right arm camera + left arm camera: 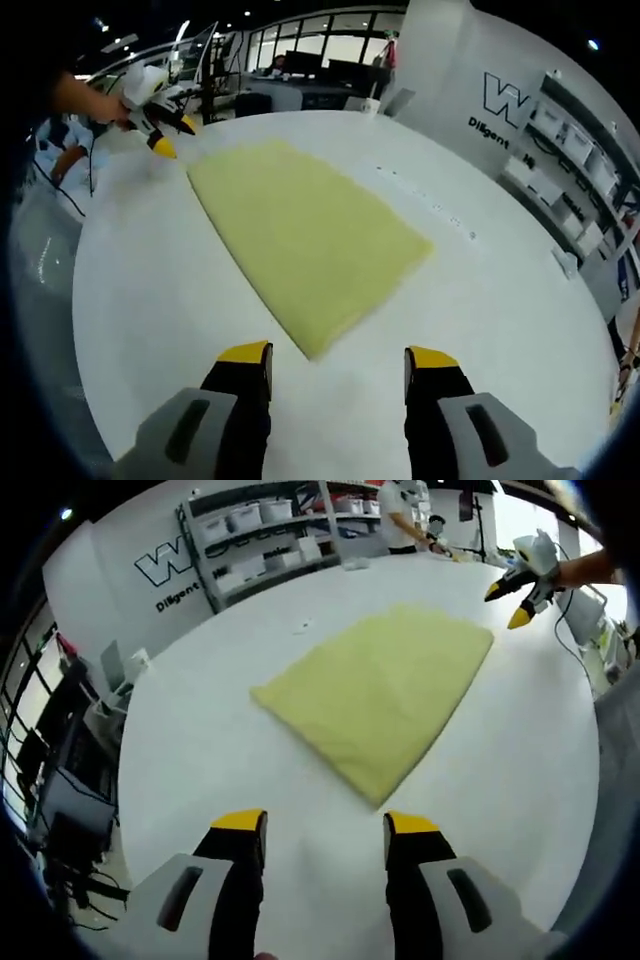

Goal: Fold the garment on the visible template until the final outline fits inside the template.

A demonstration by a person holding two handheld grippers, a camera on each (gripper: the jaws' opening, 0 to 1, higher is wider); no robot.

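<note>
A pale yellow garment [380, 695] lies folded flat into a rough rectangle on the round white table [200, 750]. My left gripper [325, 830] hovers open just short of the garment's near corner, holding nothing. Across the cloth, by its far corner, my right gripper [512, 602] is held by a hand with its yellow tips apart. In the right gripper view the garment [305, 235] stretches away from the open, empty right gripper [340, 358], whose jaws stand close to its near corner. The left gripper [172, 138] hovers at the far corner. I see no template outline on the table.
Shelves with white bins [270, 540] stand against the wall behind the table, and a person [405, 515] works at the back. Screens and cables [70, 810] sit beyond the table's left edge. Desks with monitors [300, 70] stand past the far rim.
</note>
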